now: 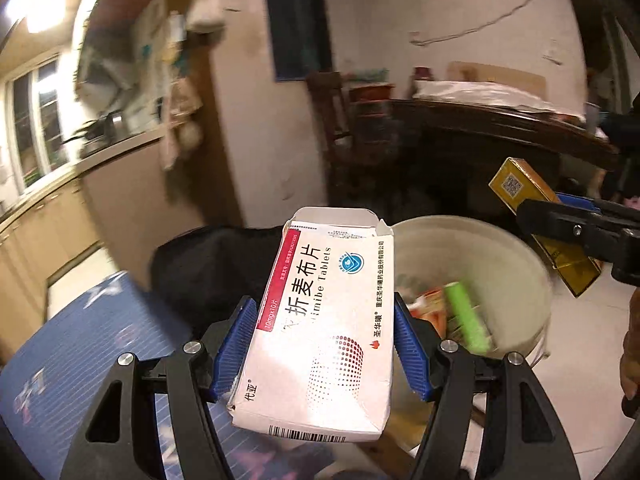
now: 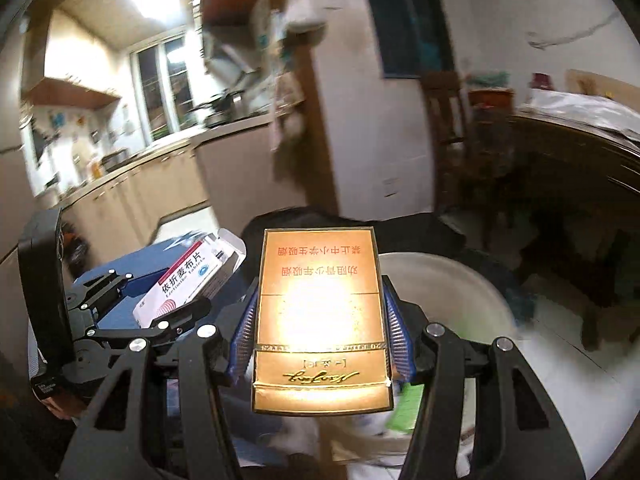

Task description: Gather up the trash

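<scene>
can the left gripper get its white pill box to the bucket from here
Probably yes: the left gripper, shut on the white pill box, is beside the open bucket, with nothing between.

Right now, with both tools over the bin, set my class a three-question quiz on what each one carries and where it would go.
1. True or false: the left tool is closed on a white tablet box.
2. Which does the right tool grip? A) green tube B) gold cigarette pack C) blue mat
3. Fill in: in the left wrist view the top flap of the tablet box stands ____.

Key:
1. True; its blue pads press both sides.
2. B, the gold cigarette pack.
3. Open. Below both tools sits the white bucket, which already holds litter, including a green tube.
</scene>
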Demonstrator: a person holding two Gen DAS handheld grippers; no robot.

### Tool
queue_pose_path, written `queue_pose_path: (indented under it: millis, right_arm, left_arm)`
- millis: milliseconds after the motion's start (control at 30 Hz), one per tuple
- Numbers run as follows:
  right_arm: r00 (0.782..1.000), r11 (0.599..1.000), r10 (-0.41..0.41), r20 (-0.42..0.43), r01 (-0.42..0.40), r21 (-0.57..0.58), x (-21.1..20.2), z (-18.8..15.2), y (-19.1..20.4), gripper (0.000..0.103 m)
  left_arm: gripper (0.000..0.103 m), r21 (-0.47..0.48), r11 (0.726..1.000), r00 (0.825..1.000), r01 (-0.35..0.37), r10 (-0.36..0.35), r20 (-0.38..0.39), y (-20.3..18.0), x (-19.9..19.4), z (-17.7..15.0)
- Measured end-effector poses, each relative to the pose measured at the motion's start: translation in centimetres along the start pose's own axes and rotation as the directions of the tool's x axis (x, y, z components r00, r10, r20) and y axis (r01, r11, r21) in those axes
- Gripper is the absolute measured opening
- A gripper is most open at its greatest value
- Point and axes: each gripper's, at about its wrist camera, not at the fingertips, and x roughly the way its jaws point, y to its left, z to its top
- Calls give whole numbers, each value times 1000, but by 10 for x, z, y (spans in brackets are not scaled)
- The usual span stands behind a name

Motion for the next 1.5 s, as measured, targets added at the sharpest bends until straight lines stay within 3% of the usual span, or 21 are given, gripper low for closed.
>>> queue_pose_path:
  millis: [100,333,400,500,600,667,967,1033,1100,1167,1267,1333,1400,1500]
  right_arm:
    - [999,999,-52,9,51,16,2,3,-23,53]
    - [991,990,-131,-40,133,49,36,0,-61,54]
    - [986,986,-157,-52,160,56,41,-3,-71,54]
    - [982,982,-171,-79,176,69,52,-8,-83,54]
    - [979,978,-182,-90,190,86,57,-11,-90,72]
    - [980,978,-181,-83,188,89,56,-10,-91,72]
    - [981,977,-191,-45,194,89,30,-17,-82,73]
    - [976,973,-217,-13,217,82,15,-19,-71,93]
    - [970,969,-239,45,235,77,-7,-23,-57,98]
    - [961,965,-261,96,255,68,-34,-29,-41,98]
    - [944,959,-280,175,268,90,-72,-39,-26,98]
    - [940,951,-305,151,293,95,-91,-43,-19,98]
    - [919,923,-382,100,375,84,-104,-48,-12,98]
    - [890,898,-440,121,432,90,-134,-66,-4,98]
  left_arm:
    - [68,25,996,997,83,-83,-7,-22,29,21]
    - [69,35,982,983,186,-185,-18,-56,88,41]
    - [70,27,980,981,195,-194,-11,-60,98,43]
    - [84,47,984,985,174,-174,-13,-70,112,45]
    - [91,70,984,986,164,-164,-6,-72,113,43]
    - [92,78,986,989,149,-150,6,-70,109,41]
    - [94,53,995,994,82,-85,71,-61,76,34]
    - [98,34,997,992,65,-68,104,-59,57,30]
    - [98,26,998,987,49,-52,150,-58,34,24]
    - [98,33,999,980,35,-41,196,-58,5,13]
    - [98,47,998,981,40,-48,186,-62,-25,1]
    - [98,46,998,978,41,-50,203,-65,-50,-11]
    - [98,49,998,979,44,-53,199,-68,-69,-22]
    - [98,88,993,985,82,-94,143,-72,-91,-41]
